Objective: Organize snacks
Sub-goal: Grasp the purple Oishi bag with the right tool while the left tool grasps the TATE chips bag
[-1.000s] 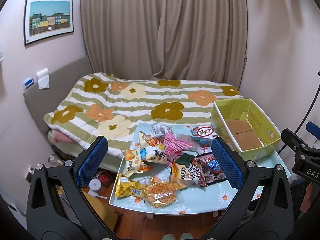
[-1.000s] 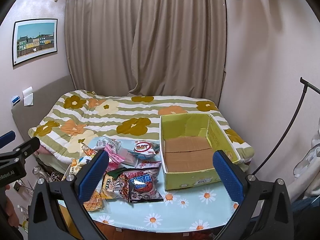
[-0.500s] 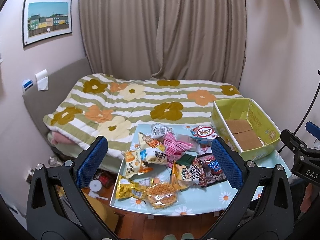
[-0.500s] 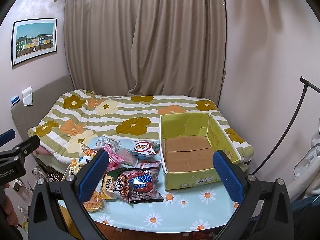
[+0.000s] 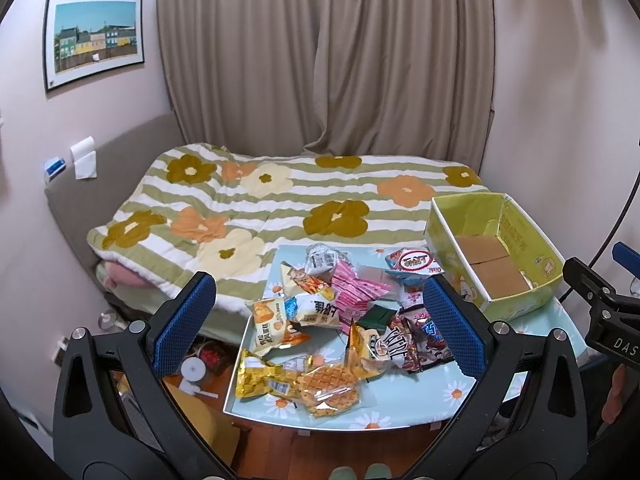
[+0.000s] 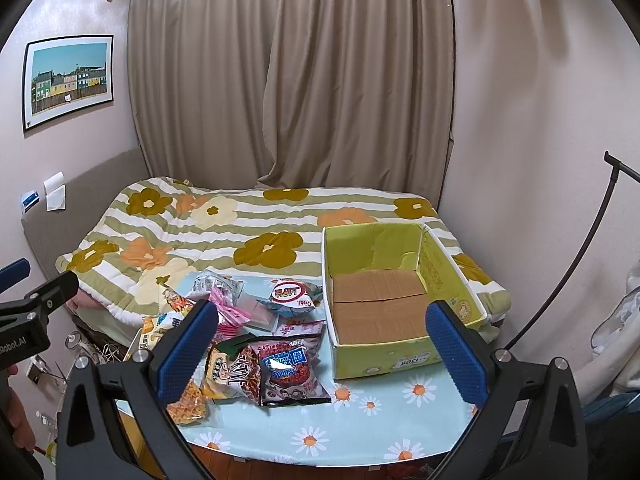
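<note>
Both tools are held high, jaws spread wide, nothing gripped: left gripper, right gripper. Below them the snack pile sits loose on the daisy table. Beyond it the green box is bare cardboard inside. Sorting not started; every packet is left to do.

place: home bedroom | cues: bed, curtains, framed picture

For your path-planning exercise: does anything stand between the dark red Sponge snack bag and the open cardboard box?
Nothing visible does. The Sponge snack bag lies left of the cardboard box, with only bare daisy tablecloth between them; the box holds nothing.
</note>
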Action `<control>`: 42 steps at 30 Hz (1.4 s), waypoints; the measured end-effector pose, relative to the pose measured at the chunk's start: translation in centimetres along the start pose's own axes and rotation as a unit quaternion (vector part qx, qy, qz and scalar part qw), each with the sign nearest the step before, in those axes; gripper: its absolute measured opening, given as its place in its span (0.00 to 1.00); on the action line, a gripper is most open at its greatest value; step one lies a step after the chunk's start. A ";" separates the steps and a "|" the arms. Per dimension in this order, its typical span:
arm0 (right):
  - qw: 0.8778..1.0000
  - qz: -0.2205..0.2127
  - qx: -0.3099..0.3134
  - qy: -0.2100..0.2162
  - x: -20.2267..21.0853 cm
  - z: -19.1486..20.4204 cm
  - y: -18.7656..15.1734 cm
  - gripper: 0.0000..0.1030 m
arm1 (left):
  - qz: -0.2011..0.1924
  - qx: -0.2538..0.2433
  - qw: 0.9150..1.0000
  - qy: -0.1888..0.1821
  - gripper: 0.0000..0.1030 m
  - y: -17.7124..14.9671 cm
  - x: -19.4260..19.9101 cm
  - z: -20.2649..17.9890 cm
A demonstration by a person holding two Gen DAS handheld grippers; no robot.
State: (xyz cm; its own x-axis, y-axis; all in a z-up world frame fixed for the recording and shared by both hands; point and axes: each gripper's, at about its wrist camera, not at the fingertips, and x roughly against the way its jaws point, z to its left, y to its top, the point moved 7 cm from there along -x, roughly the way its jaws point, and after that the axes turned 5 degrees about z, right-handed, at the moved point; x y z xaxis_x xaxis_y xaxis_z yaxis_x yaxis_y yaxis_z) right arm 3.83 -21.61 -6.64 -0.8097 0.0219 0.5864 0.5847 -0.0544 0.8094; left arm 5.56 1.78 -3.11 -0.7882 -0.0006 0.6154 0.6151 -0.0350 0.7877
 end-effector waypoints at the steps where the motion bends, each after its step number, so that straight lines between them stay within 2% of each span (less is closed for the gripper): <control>1: 1.000 0.000 0.000 0.000 0.0 0.1 0.0 1.00 | 0.000 0.000 1.000 0.000 1.00 0.0 0.0 0.0; 10: 1.000 0.000 0.001 -0.001 -0.3 0.2 0.2 1.00 | 0.004 -0.001 1.000 -0.004 1.00 -0.1 -0.4 0.2; 14: 1.000 0.002 0.000 0.008 -0.8 0.1 0.0 1.00 | 0.020 -0.010 0.999 -0.030 1.00 -0.3 -1.2 -0.2; 18: 0.999 0.035 -0.009 0.013 -2.6 -0.7 -1.3 1.00 | 0.060 -0.037 0.996 -0.060 1.00 -1.2 -3.4 -1.6; 23: 0.996 0.082 -0.008 0.033 -6.0 -1.6 -4.6 1.00 | 0.149 -0.048 0.981 -0.110 1.00 -4.5 -8.9 -4.1; 29: 0.985 0.141 -0.014 0.100 -12.1 -1.9 -9.3 1.00 | 0.241 -0.015 0.960 -0.139 1.00 -8.3 -15.6 -6.9; 35: 0.967 0.193 -0.011 0.164 -18.1 -1.3 -13.4 1.00 | 0.315 0.000 0.941 -0.125 1.00 -12.0 -22.0 -8.9; 42: 0.952 0.215 -0.006 0.218 -22.1 0.0 -15.2 1.00 | 0.351 0.008 0.933 -0.084 1.00 -14.5 -26.6 -9.4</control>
State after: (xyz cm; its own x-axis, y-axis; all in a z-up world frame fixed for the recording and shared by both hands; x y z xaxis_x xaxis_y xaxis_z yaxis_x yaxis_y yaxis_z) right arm 12.82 -21.30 -31.92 -0.4411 -0.4207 0.7927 0.8684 0.0227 0.4953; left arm 17.40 -7.12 -31.15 -0.1782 0.1378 0.9743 0.9795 -0.0700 0.1891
